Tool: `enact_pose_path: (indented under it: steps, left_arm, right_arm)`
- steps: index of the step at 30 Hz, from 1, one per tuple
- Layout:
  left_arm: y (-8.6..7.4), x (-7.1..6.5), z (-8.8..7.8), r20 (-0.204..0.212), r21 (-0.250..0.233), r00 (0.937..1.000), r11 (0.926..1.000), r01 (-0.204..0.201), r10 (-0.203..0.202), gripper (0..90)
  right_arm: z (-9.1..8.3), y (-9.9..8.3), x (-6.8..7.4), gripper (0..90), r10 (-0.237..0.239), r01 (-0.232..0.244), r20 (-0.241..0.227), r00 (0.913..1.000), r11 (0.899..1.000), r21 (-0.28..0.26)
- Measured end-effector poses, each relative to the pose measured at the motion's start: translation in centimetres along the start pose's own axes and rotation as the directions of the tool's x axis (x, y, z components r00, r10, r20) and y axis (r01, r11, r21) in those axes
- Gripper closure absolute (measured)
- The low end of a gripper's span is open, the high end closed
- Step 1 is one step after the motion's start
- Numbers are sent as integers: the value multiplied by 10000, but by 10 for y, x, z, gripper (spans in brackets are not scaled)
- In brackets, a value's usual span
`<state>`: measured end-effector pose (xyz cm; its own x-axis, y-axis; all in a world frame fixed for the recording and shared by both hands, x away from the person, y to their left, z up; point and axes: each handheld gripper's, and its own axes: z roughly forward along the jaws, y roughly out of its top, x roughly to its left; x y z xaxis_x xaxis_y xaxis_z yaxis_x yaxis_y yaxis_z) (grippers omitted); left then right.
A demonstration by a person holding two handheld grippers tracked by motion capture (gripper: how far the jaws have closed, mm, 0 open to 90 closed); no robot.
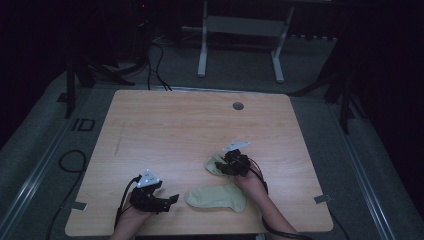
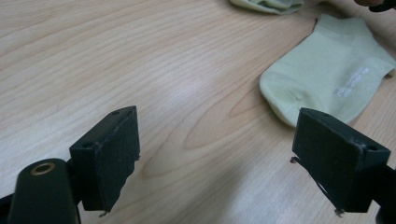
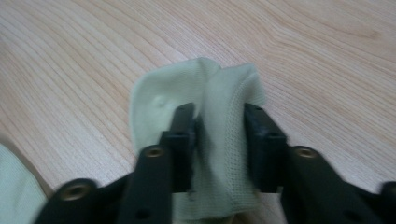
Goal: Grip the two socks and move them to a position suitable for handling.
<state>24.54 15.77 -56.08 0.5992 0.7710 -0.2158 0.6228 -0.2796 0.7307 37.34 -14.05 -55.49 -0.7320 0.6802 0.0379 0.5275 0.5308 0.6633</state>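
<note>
Plainly, the table (image 1: 165, 120) takes most of the high view, pale wood with a small grey cap (image 1: 238, 106) near its far edge. Two light green socks lie in the lower right part of it. The flat sock (image 1: 217, 198) is spread out near the front edge, long axis running left to right across the frame, between the two hands. The crumpled sock (image 1: 213, 164) sits just above and right of it, bunched under the right gripper (image 1: 231, 165).

In the right gripper view a fold of that sock (image 3: 219, 121) stands between the jaws; the pads flank it but appear to have let go, so I read the right gripper (image 3: 218, 122) as open around the cloth rather than pinching it.

The left gripper (image 1: 172, 199) hovers at the lower left, jaws wide apart and empty. From its own view the flat sock (image 2: 327, 74) lies to the upper right, toe end nearest the right-hand jaw. Judging by that, the left gripper is the nearer tool for the flat sock, and its toe is the closest grab point.
</note>
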Motion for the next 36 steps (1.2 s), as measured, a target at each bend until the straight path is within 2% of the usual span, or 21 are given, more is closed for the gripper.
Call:
enact_pose_path:
  steps: [2,5,9,10,12,15,19,21,24,25,27,28,30,31,33,36]
  left_arm:
    - [2,0,3,14,144,9999,9998,-158,157,151]
    - [5,1,7,47,183,9997,9996,-228,227,152]
    - [15,3,10,53,123,9996,9995,-283,283,157]
    - [15,3,10,53,123,9996,9995,-283,283,157]
    - [24,3,12,53,141,9993,9992,-376,375,157]
    - [39,3,18,133,178,9987,9987,-488,485,175]
    - [59,-1,30,341,334,9972,9971,-680,668,182]
    - [69,-3,37,480,390,9958,9960,-804,785,244]
    - [83,-6,49,722,515,9944,9954,-806,768,264]
    - [89,-8,55,679,590,9934,9935,-969,928,290]
    - [96,-10,64,762,700,9920,9919,-1058,1005,312]
    - [100,-11,70,788,785,9912,9906,-1121,1060,347]
    - [105,-12,81,773,969,9911,9886,-1155,1082,361]
    - [106,-12,86,821,1069,9903,9869,-1209,1124,402]
    - [109,-13,96,722,1281,9904,9837,-1263,1177,424]
    - [112,-10,105,1211,1314,9907,9882,-786,627,461]
  right_arm:
    - [-2,2,0,528,-51,51,9,10000,10000,85]
    - [-13,6,-1,487,-59,58,-52,10000,9998,-199]
    - [-34,13,-9,485,284,-286,-29,9996,9972,-685]
    - [-34,13,-9,485,284,-286,-29,9996,9972,-685]
    - [-46,16,-12,514,418,-413,39,9991,9950,-905]
    - [-52,16,-15,560,434,-427,66,9990,9954,-853]
    - [-47,10,-16,623,483,-480,37,9988,9971,-588]
    - [-42,8,-15,667,554,-556,-46,9985,9974,-448]
    - [-33,5,-13,679,599,-603,-210,9980,9980,-207]
    - [-31,5,-13,679,588,-591,-182,9981,9981,-166]
    - [-25,5,-12,680,548,-548,-192,9983,9985,-6]
    - [-22,5,-12,705,513,-512,-128,9986,9987,79]
    - [-18,4,-11,733,391,-390,-50,9992,9988,282]
    - [-16,3,-10,757,346,-345,-25,9994,9988,361]
    - [-12,2,-8,782,190,-192,38,9998,9984,538]
    - [-11,1,-5,809,-102,94,145,9998,9985,548]
